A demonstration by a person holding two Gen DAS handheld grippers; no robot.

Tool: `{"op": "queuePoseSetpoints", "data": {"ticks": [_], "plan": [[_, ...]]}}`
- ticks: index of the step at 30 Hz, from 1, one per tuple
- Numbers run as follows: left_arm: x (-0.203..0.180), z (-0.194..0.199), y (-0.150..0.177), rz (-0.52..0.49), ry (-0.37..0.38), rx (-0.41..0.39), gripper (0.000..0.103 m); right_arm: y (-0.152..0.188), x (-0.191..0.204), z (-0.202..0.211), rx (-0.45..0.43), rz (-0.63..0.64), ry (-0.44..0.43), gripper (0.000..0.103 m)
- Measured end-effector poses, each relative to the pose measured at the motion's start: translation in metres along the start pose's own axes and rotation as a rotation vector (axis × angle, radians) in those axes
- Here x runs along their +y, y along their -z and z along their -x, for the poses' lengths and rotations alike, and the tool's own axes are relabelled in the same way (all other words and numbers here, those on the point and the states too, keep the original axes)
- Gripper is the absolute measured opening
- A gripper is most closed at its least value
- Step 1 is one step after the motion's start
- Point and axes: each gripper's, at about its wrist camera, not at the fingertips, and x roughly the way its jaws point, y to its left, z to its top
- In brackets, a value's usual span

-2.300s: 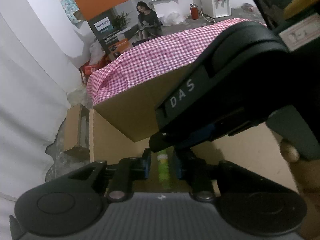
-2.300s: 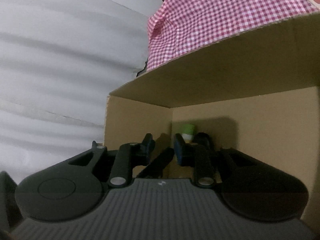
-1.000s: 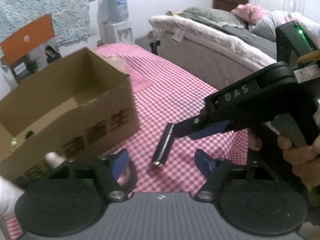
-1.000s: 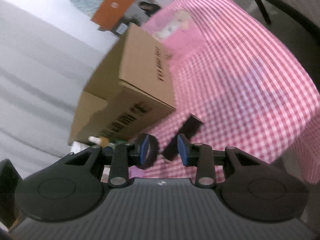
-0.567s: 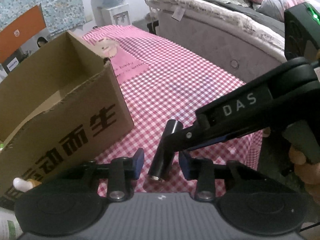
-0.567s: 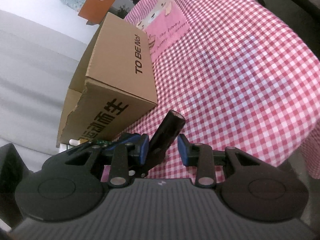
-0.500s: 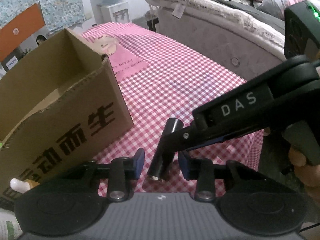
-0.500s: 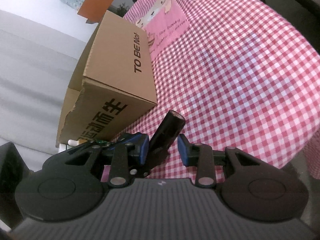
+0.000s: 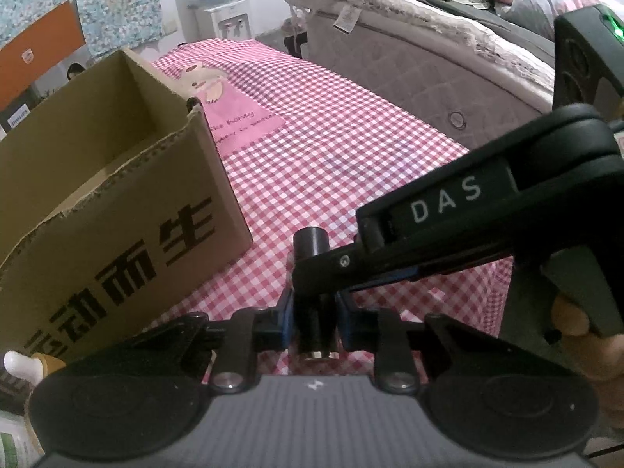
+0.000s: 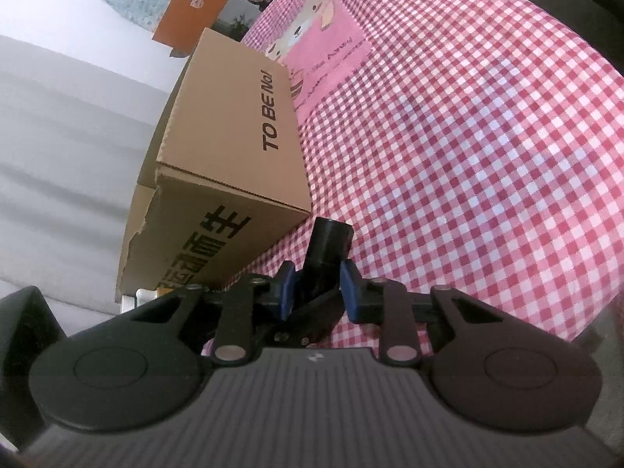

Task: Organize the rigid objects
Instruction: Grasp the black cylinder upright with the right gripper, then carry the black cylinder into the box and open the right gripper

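A black cylinder point(image 9: 311, 240) with a metal-rimmed near end stands tilted over the red-and-white checked tablecloth point(image 9: 351, 148). My left gripper point(image 9: 314, 314) has its jaws closing, blue pads pressed on the cylinder's lower end. My right gripper point(image 9: 316, 273), marked DAS, reaches in from the right and grips higher up. In the right wrist view the right gripper point(image 10: 318, 296) has its jaws closing on both sides of the cylinder point(image 10: 331, 241). An open cardboard box point(image 9: 117, 202) sits just left of it, also seen as the box point(image 10: 234, 179).
A bottle with a white cap point(image 9: 15, 362) stands by the box's near corner. A pink patch with a cartoon animal point(image 9: 234, 113) lies on the cloth. A bed point(image 9: 429, 58) runs along the far right. A person's hand point(image 9: 577, 319) holds the right gripper's handle.
Both grippers came out of the box and sank toward the cloth. The left jaws went from wide apart to pressed on the cylinder. The right jaws narrowed further on it.
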Motion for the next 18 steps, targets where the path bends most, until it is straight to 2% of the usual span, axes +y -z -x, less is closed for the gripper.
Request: {"op": "queuePoseSetpoints", "data": {"ticks": [5, 11, 18], "plan": [[-0.004, 0.017, 0.003, -0.015, 0.002, -0.036, 0.023, 0.011, 0.005, 0.014, -0.023, 0.008, -0.005, 0.024], [-0.006, 0.059, 0.008, -0.031, -0.023, -0.131, 0.023, 0.025, 0.034, 0.044, -0.074, 0.076, -0.026, 0.024], [0.016, 0.129, 0.007, -0.008, -0.145, -0.29, 0.023, 0.029, 0.109, 0.066, -0.136, 0.274, -0.1, 0.024]]}}
